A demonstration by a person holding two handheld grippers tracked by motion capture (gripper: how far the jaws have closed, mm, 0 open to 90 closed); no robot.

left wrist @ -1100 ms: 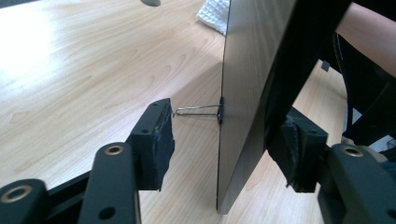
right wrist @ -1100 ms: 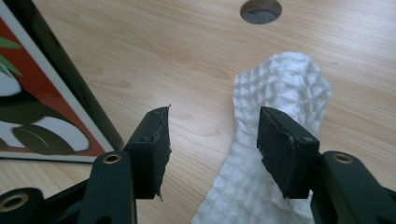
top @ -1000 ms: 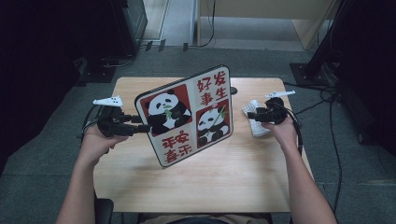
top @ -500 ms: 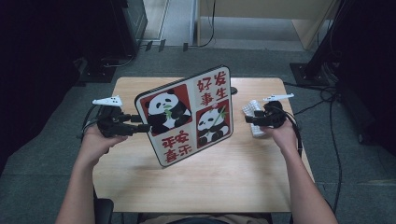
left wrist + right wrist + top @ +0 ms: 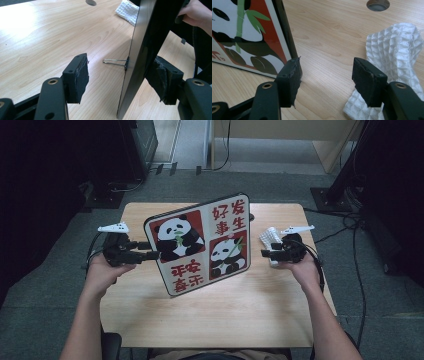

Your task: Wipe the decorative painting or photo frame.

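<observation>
High view, your panda picture board (image 5: 202, 245) stands tilted mid-worktop (image 5: 225, 315), its red characters too stylised to read reliably, left tongs (image 5: 150, 255) just widened, straddling its edge without pressing, right tongs (image 5: 265, 253) just widened, empty, beside white cloth (image 5: 270, 239).

panda board (image 5: 202, 245) blocks table centre, cloth (image 5: 270, 240) right

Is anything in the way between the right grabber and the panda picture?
No. The right gripper sits just beside the panda picture with bare table between them. The white cloth lies on its far side, away from the picture.
</observation>
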